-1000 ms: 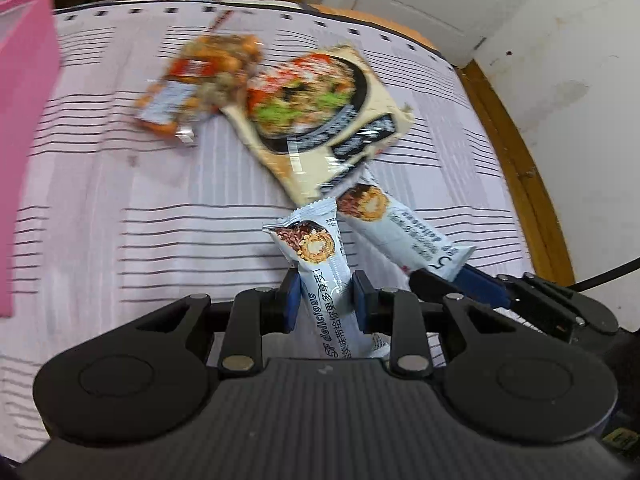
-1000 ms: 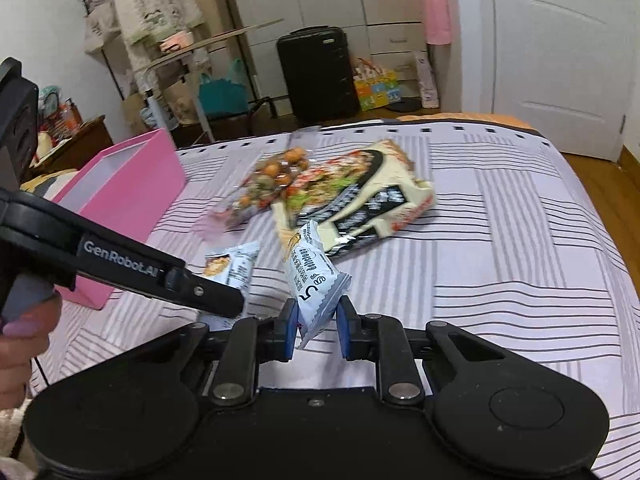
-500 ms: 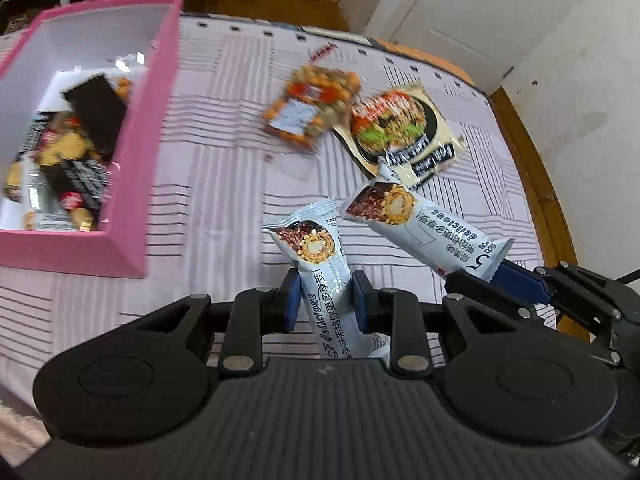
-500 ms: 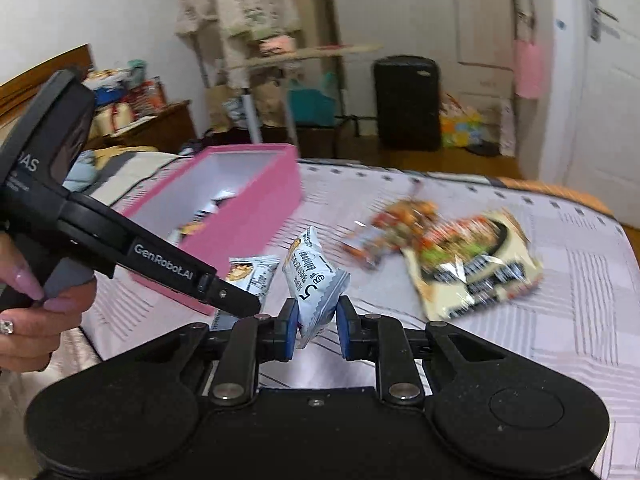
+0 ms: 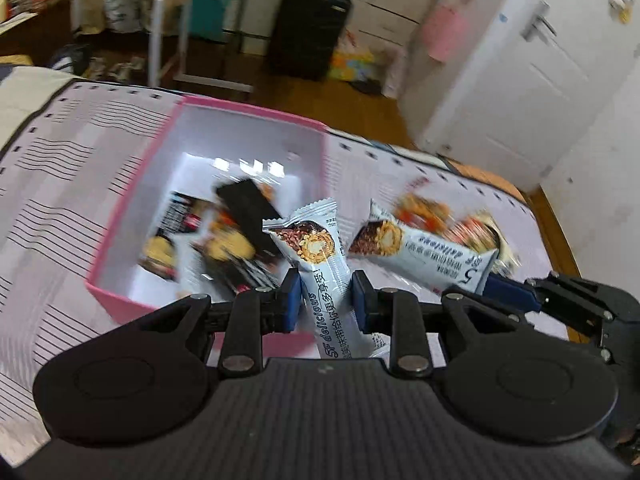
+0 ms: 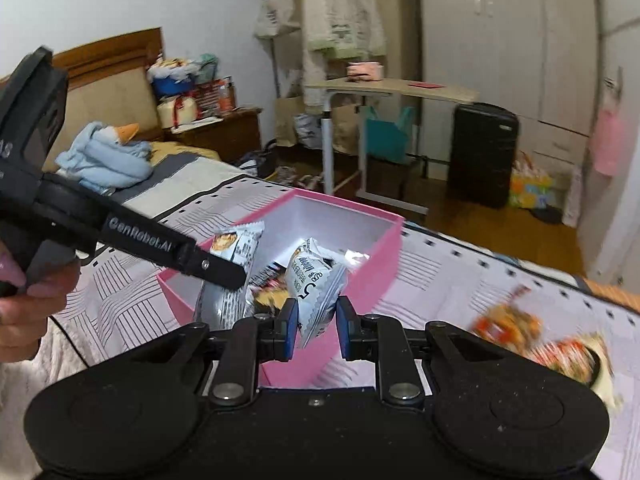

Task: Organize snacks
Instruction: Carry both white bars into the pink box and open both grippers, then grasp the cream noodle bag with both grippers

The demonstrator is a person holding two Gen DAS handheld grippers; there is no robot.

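The left gripper (image 5: 326, 300) is clamped on one snack bar (image 5: 320, 256), the right gripper (image 6: 317, 328) on a second bar (image 6: 316, 284). Both hang at the pink box (image 5: 132, 200) near edge (already part-filled). Carry each well past the rim, lower, then release. Two packets (image 6: 536, 340) remain on the bed's far-right side.
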